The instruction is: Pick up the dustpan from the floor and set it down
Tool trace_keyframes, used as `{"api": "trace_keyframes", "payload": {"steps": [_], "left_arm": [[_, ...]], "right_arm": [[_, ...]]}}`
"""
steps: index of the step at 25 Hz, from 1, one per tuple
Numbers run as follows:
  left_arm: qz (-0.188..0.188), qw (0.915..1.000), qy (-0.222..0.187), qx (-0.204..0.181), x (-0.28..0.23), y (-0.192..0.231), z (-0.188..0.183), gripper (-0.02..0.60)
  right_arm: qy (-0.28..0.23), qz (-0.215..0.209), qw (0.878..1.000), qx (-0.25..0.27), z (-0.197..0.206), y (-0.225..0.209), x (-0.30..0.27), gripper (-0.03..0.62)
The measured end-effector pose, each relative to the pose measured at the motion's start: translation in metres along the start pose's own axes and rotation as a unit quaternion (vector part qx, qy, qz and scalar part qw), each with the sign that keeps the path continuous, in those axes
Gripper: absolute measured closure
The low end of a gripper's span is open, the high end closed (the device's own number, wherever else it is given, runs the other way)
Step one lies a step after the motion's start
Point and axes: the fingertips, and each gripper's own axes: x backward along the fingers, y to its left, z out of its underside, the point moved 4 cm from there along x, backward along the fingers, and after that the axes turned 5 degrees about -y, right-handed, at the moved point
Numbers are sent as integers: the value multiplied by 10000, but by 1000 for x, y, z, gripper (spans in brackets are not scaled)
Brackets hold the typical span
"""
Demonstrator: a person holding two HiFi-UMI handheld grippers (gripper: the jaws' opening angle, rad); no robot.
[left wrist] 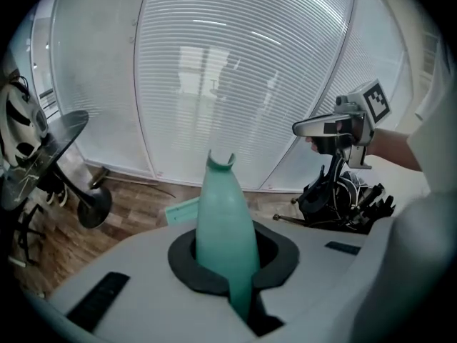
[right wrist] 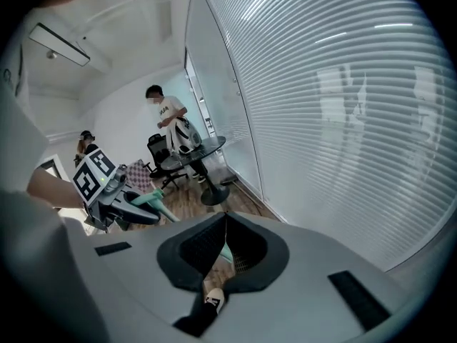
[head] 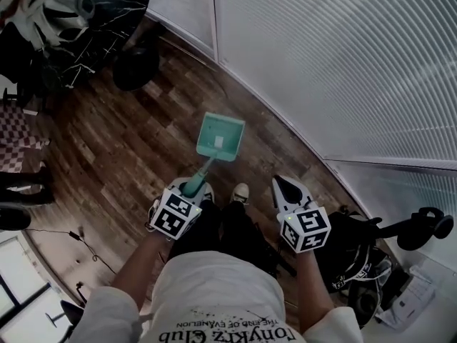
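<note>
The teal dustpan (head: 221, 136) hangs over the wood floor, pan end away from me, near the glass wall. My left gripper (head: 194, 186) is shut on its handle (left wrist: 225, 220), which sticks up between the jaws in the left gripper view; the pan's edge (left wrist: 182, 210) peeks out behind it. My right gripper (head: 289, 188) is beside it to the right, shut and empty, its jaw tips meeting in the right gripper view (right wrist: 226, 216). That view also shows the left gripper (right wrist: 136, 213) holding the handle (right wrist: 153, 202). The right gripper (left wrist: 314, 127) appears at the right of the left gripper view.
A glass wall with blinds (head: 343, 63) runs along the right. A round table on a black foot (head: 136, 66) holds a helmet (head: 57, 9) at the back left. A black bag and gear (head: 357, 263) lie at my right. My shoe (head: 240, 191) is below. A person (right wrist: 171, 123) stands by the table.
</note>
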Motion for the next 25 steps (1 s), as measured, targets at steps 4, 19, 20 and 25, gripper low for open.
{"api": "trace_keyframes", "payload": {"steps": [4,19,20,25], "left_arm": [[20,9999,-57,-102,15,-6,-15,558],[82,9994,-16,-322,47,-20,-39,558],[84,9994,-26,-328,49,-21,-40,558],[59,9994,60,-338,51,-22,-37,558]], "right_arm": [[-74,-44,10000,-13,-13,5,3,568],[-148,-110,9998,112,-38,19,6,568],[-158,-113,9998,104,-39,21,6,568],[-166,-126,9997,104,-39,24,7,568]]}}
